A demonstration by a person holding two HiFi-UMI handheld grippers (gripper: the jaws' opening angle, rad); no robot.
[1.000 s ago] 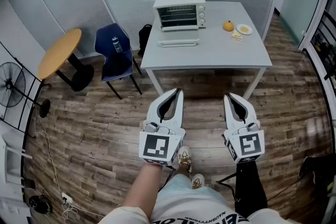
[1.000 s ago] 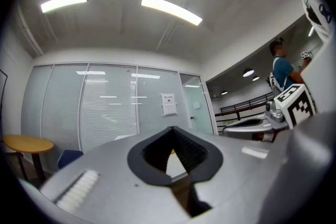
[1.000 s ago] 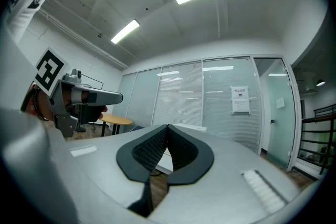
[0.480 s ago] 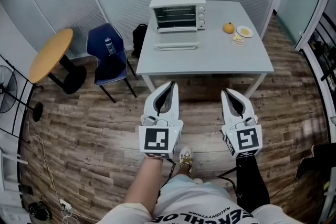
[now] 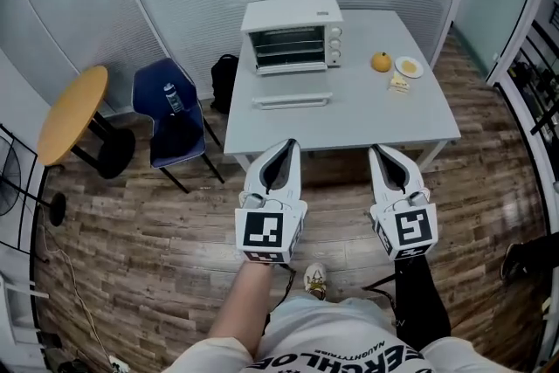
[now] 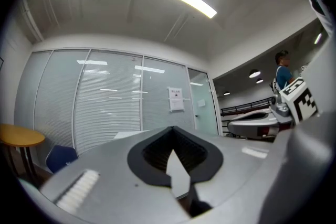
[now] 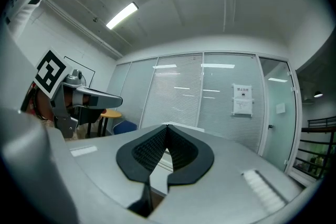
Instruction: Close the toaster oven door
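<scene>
A white toaster oven (image 5: 291, 35) stands at the back left of the light grey table (image 5: 349, 113). Its door (image 5: 292, 100) hangs open, lying flat in front of it on the tabletop. Both grippers are held over the wooden floor, short of the table's near edge and well away from the oven. My left gripper (image 5: 292, 144) points at the table's front, its jaws closed tip to tip with nothing between them (image 6: 172, 129). My right gripper (image 5: 376, 150) is beside it, also shut and empty (image 7: 167, 126).
An orange (image 5: 381, 61) and a small plate (image 5: 408, 66) sit at the table's right. A blue chair (image 5: 170, 113) with a bottle, a round wooden table (image 5: 72, 113) and a black bag (image 5: 223, 70) stand to the left. Blinds-covered glass walls run behind.
The table and oven have drawn a little nearer and lower in the head view as the person steps forward. Both grippers stay shut, side by side.
</scene>
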